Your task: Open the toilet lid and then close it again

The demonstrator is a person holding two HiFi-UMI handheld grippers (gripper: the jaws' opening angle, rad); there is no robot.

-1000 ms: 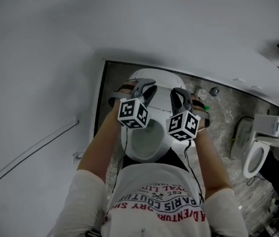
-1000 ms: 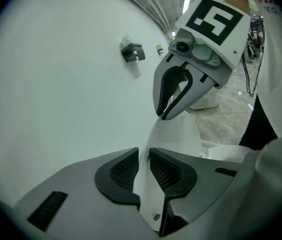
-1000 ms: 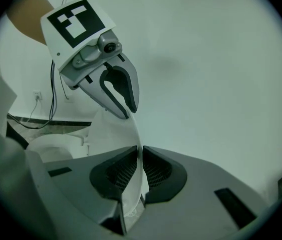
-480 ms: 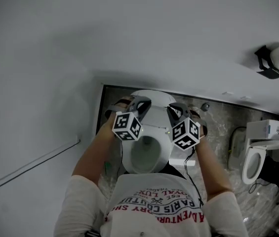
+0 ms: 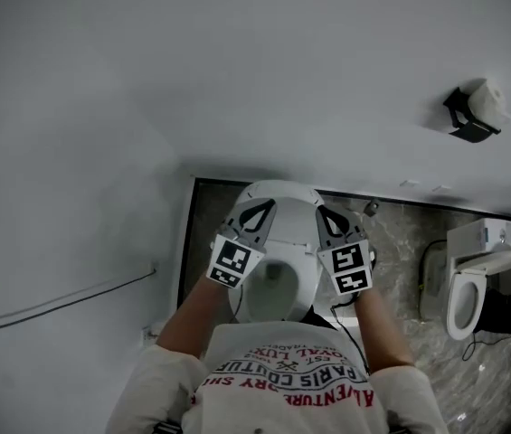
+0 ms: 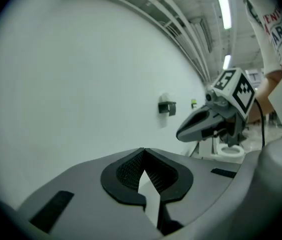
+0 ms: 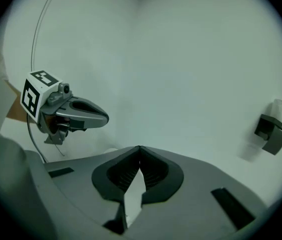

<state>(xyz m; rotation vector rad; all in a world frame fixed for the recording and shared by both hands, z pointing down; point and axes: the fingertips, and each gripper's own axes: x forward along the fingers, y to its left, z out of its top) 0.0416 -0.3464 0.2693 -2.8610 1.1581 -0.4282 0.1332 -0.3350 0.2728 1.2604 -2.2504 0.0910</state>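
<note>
Toilet lid [image 5: 282,199] stands raised behind the bowl [image 5: 271,289], leaning toward the wall [image 5: 237,80], so I judge the opening done and the closing due. My left gripper [image 5: 267,203] hangs above the bowl's left rim, its jaws just drawn closed, tips meeting on nothing. My right gripper [image 5: 321,209], above the right rim, is likewise pressed together and empty. I'd set both closed tips behind the lid's top edge, tip it forward evenly, and lower it slowly so it doesn't slam.
</note>
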